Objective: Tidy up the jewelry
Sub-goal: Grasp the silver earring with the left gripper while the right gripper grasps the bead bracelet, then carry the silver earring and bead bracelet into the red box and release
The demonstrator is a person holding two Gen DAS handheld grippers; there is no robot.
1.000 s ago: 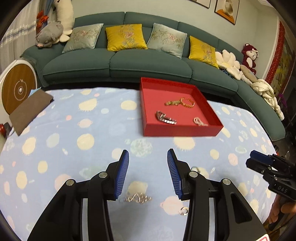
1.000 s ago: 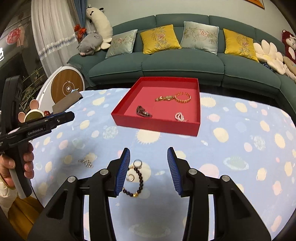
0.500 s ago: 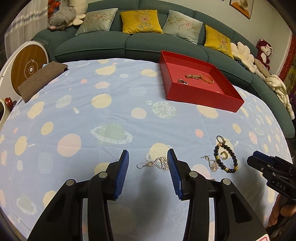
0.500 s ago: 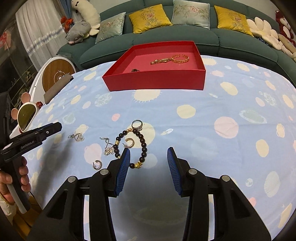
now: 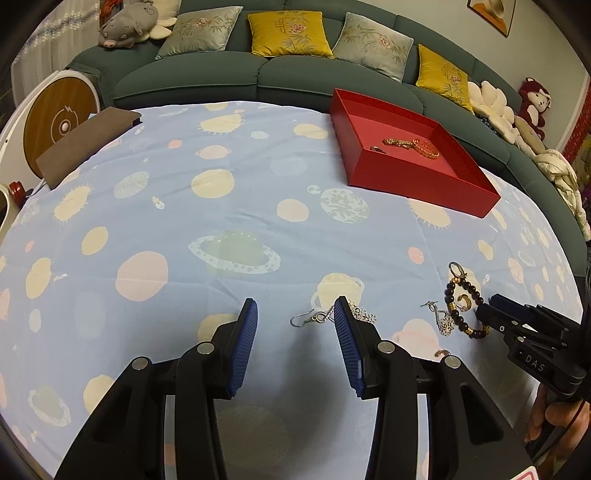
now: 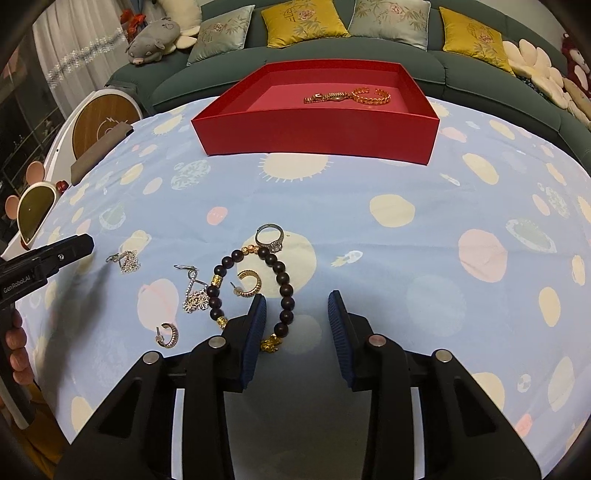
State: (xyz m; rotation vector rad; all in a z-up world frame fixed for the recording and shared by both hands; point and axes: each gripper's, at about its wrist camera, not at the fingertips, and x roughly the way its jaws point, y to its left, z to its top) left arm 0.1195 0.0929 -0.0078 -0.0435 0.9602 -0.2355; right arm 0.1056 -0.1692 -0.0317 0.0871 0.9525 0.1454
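A red tray (image 5: 417,184) (image 6: 317,129) sits at the table's far side with gold bracelets (image 6: 347,96) in it. My left gripper (image 5: 295,321) is open, low over a silver drop earring (image 5: 314,318) that lies between its fingers. My right gripper (image 6: 297,306) is open, its left finger beside a dark bead bracelet (image 6: 284,291). Near the bracelet lie a silver ring (image 6: 270,237), a gold hoop earring (image 6: 249,284), a silver flower earring (image 6: 195,295), another hoop (image 6: 168,334) and the silver drop earring (image 6: 127,260).
The table wears a light blue cloth with planets (image 5: 236,221). A brown pad (image 5: 85,144) lies at the far left corner. A green sofa with cushions (image 5: 288,33) stands behind the table. A round wooden object (image 6: 105,122) and a mirror (image 6: 35,210) stand to the left.
Both grippers have dropped lower and come closer to the loose jewelry. The silver drop earring now lies between my left fingers; the bead bracelet is now at my right gripper's left finger.
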